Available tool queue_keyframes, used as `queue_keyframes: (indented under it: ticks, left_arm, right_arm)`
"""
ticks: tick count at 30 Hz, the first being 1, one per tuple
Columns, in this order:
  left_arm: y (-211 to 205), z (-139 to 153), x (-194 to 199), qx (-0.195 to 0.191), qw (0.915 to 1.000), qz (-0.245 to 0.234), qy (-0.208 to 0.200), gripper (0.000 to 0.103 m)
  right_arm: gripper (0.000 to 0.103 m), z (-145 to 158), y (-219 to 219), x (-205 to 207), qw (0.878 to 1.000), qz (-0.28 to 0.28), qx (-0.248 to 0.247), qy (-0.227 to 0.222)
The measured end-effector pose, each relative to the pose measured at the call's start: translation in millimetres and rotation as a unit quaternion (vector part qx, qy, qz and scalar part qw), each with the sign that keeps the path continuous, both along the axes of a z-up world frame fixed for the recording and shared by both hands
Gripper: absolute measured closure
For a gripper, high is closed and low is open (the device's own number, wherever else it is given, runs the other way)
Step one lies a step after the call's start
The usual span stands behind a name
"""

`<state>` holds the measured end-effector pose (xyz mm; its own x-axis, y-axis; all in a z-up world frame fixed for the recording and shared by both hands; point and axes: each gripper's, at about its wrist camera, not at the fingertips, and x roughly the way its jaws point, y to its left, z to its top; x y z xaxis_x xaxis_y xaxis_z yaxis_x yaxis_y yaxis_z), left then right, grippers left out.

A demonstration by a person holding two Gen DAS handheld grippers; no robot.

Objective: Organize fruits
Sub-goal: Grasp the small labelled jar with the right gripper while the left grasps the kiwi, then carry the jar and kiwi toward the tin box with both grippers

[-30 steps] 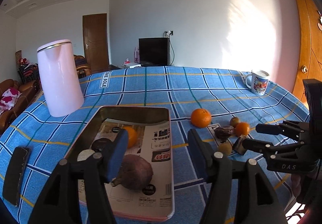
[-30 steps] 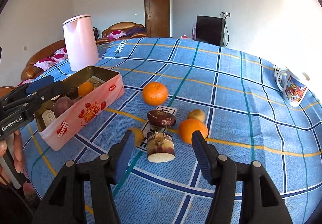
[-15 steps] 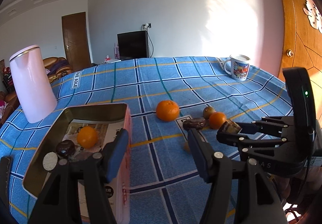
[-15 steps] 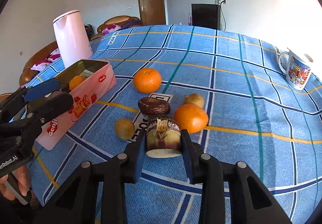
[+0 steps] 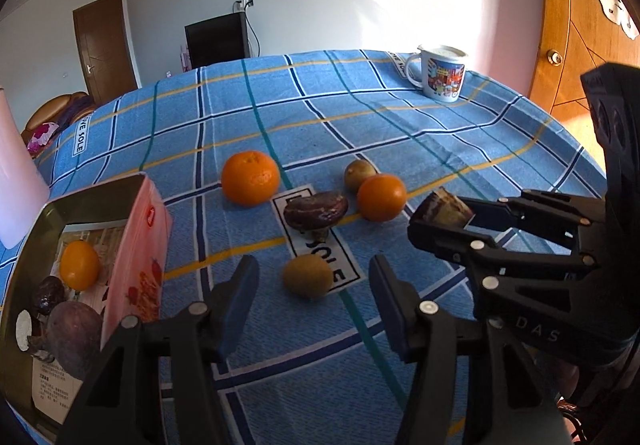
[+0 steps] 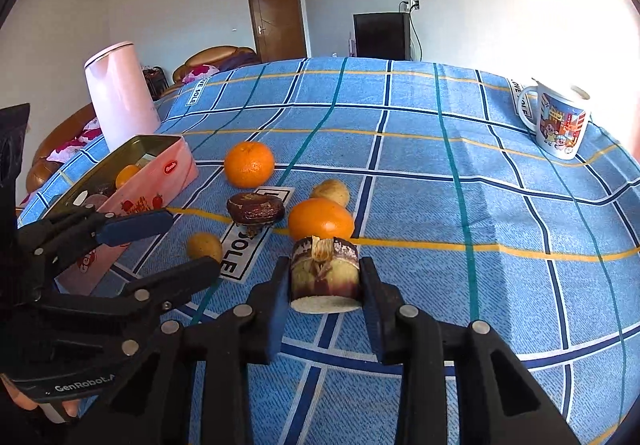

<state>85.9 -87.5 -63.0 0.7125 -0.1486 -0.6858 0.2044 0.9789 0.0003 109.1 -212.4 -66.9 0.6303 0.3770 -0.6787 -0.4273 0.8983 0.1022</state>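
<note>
My right gripper (image 6: 325, 295), spread wide around the cut stub (image 6: 325, 273) a second ago, now pinches it between both pads at lower centre of the right view; the stub looks just clear of the cloth (image 6: 420, 173), though I cannot be sure. So that piece is secured and, I judge, ready to carry to the tin (image 6: 160, 161) at left. My left gripper (image 5: 314, 291) has swung away from the tin, which has slid from centre to the lower left edge of the left view. Its jaws are closing, with nothing pressed between them; the small brown fruit (image 5: 307, 276) on the cloth sits beyond the tips, framed in the gap. I take that as the next pick.

Still loose mid-cloth: the big orange (image 5: 250, 177), small orange (image 5: 381, 197), dark fruit (image 5: 316, 209) and a pale one (image 5: 359, 175). The tin already holds an orange and dark pieces.

Writing: "SOLE" on the cloth patches, "GenRobot.A…" on the left gripper's body, "DAS" on the right one. The tin's red oval label is too small to read. The mug (image 6: 558, 123) has cartoon art.
</note>
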Motion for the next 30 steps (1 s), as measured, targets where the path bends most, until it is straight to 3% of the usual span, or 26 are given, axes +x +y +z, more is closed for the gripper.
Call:
queue_keyframes:
  ticks: [4, 13, 22, 30]
  left_arm:
    - [-3, -7, 9, 0.004, 0.9996, -0.005, 0.027, 0.063]
    - [3, -11, 15, -0.021, 0.9985, -0.006, 0.051, 0.073]
    - [13, -1, 5, -0.047, 0.9988, 0.003, 0.012, 0.073]
    - [12, 8, -5, -0.034, 0.9989, 0.015, -0.03, 0.073]
  right_arm:
    - [0.068, -1, 0, 0, 1.0, 0.003, 0.002, 0.001]
    - [0.068, 0, 1, -3, 1.0, 0.005, -0.001, -0.008]
    - [0.068, 4, 0, -13, 0.999, 0.012, 0.003, -0.038]
    - [0.068, 8, 1, -20, 0.998, 0.022, 0.007, -0.062]
